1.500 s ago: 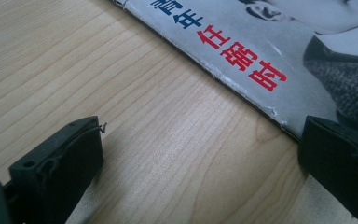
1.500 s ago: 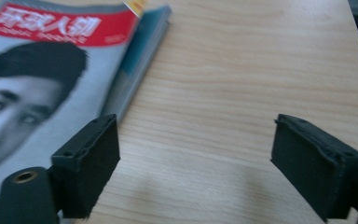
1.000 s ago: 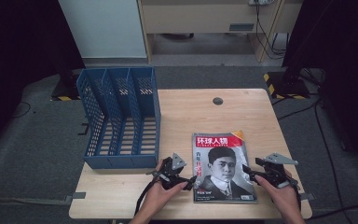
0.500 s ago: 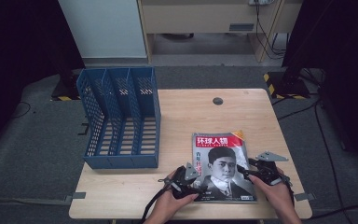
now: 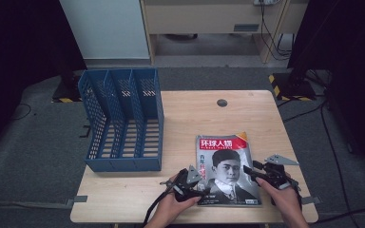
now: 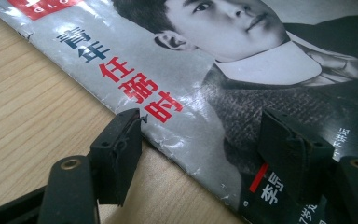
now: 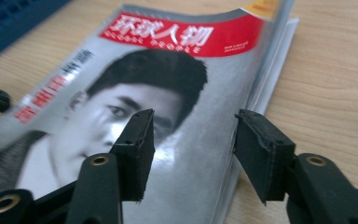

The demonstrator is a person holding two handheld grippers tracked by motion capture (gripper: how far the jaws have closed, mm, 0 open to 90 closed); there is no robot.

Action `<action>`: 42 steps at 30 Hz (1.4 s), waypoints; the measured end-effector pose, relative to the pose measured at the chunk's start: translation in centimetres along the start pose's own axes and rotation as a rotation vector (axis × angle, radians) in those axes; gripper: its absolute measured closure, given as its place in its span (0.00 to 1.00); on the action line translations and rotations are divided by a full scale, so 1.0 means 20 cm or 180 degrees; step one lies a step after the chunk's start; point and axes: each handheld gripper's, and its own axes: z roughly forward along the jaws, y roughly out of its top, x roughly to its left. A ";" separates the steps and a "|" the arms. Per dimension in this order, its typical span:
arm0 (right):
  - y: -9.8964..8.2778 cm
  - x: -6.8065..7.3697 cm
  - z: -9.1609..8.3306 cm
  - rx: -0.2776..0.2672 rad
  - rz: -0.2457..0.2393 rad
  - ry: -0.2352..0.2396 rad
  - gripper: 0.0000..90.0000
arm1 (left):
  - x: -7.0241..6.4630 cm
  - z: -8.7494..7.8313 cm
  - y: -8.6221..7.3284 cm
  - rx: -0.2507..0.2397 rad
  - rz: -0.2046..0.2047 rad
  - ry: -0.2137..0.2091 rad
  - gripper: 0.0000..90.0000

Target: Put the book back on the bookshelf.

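Both grippers' closing fingers straddle opposite magazine [image 5: 228, 171] edges, unclamped.

- The magazine [image 5: 228, 168] lies flat on the wooden table, face up, in the near right part of the tabletop.
- Its cover is shiny and mostly grey, with a big black-and-white picture of a person in a dark jacket and white collar.
- A red band with white letters runs across the top, and there is a small orange corner at the top right.
- Red and blue letters run down the left side of the cover.
- The left edge [image 6: 168, 149] looks worn and a bit crinkled.
- On the right side the page edges [image 7: 265, 79] show as a thick white stack.
- The top points away from the person.
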 end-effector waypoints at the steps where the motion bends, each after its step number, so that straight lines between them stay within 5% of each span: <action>1: 0.00 0.01 -0.01 -0.0034 0.0031 0.0032 0.58 | 0.00 0.00 0.00 0.0000 -0.0004 0.0005 0.33; 6: -0.02 0.03 -0.05 -0.0061 0.0064 0.0229 0.63 | 0.00 0.00 0.00 -0.0023 -0.0006 0.0015 0.33; 7: -0.02 0.06 -0.05 0.0071 -0.0080 0.0188 0.63 | 0.00 0.00 0.00 -0.0027 -0.0003 0.0010 0.33; 13: 0.00 0.09 0.03 0.0252 -0.0260 0.0249 0.53 | 0.01 0.01 0.00 -0.0030 0.0016 -0.0018 0.32; 21: 0.04 0.05 0.14 0.0317 -0.0139 0.0224 0.49 | 0.02 0.01 0.00 -0.0023 0.0049 -0.0060 0.32; 27: 0.04 0.14 0.17 0.0423 -0.0622 -0.0039 0.77 | 0.02 0.01 0.00 -0.0035 0.0052 -0.0065 0.33; 32: 0.05 0.16 0.13 0.0229 -0.0700 -0.0016 0.96 | 0.04 0.01 0.01 0.0006 0.0010 -0.0151 0.30; 36: 0.06 0.19 0.10 0.0064 -0.0843 -0.0003 0.99 | 0.06 0.00 0.03 -0.0029 -0.0093 -0.0098 0.22; 38: 0.07 0.21 0.08 -0.0021 -0.0879 0.0018 0.99 | 0.08 0.00 0.04 -0.0135 -0.0256 -0.0117 0.19; 42: 0.08 0.25 0.04 -0.0168 -0.0975 0.0066 0.99 | 0.09 0.01 0.04 -0.0099 -0.0266 -0.0130 0.15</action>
